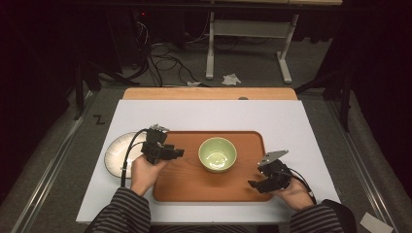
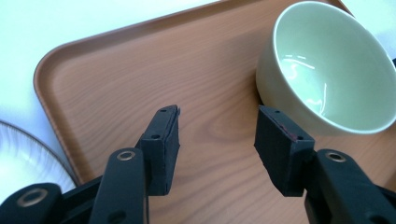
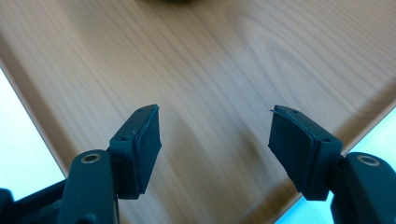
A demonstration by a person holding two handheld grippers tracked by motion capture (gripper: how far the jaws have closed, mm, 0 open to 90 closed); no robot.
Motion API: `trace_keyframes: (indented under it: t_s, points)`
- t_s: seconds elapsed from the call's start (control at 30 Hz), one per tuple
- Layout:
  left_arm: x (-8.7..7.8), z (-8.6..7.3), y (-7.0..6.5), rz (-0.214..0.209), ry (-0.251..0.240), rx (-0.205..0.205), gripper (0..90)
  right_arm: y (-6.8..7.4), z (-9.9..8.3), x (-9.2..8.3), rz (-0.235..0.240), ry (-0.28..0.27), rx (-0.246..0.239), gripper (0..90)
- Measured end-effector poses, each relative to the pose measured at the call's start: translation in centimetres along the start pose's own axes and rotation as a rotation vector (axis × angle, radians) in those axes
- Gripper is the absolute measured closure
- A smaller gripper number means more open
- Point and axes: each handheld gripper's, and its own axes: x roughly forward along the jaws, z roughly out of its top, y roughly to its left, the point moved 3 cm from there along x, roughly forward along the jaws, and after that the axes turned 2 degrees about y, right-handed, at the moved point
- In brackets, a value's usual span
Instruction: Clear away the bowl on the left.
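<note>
- The left gripper [image 1: 179, 153] hangs released over the tray [image 1: 184, 182], near the green bowl [image 1: 217, 154].
- The right gripper [image 1: 252, 184] is released too, above the tray's corner.

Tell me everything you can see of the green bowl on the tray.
The bowl is pale green, round and deep, glossy like glazed ceramic, with light glinting off the inside. It stands upright and empty near the middle of the wooden tray, resting on it. Nothing else touches it; the left gripper points beside it, jaws open and empty.
</note>
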Motion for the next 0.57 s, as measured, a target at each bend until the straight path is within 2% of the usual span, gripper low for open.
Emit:
trace_keyframes:
  t_s: [0.23, 0.4, 0.57]
  points:
    - [-0.1, -1.3, 0.1, -0.005, 0.009, -0.005, 50.6, 0.0, 0.0, 0.0, -0.002, 0.001, -0.007, 35.5]
    - [-0.1, -1.7, -0.3, -0.002, 0.009, 0.005, 50.4, 0.0, 0.0, 0.0, 0.001, -0.002, -0.001, 35.5]
    - [0.1, -1.9, -0.1, -0.006, 0.020, -0.003, 49.8, 0.1, 0.0, 0.0, -0.001, -0.003, -0.003, 35.5]
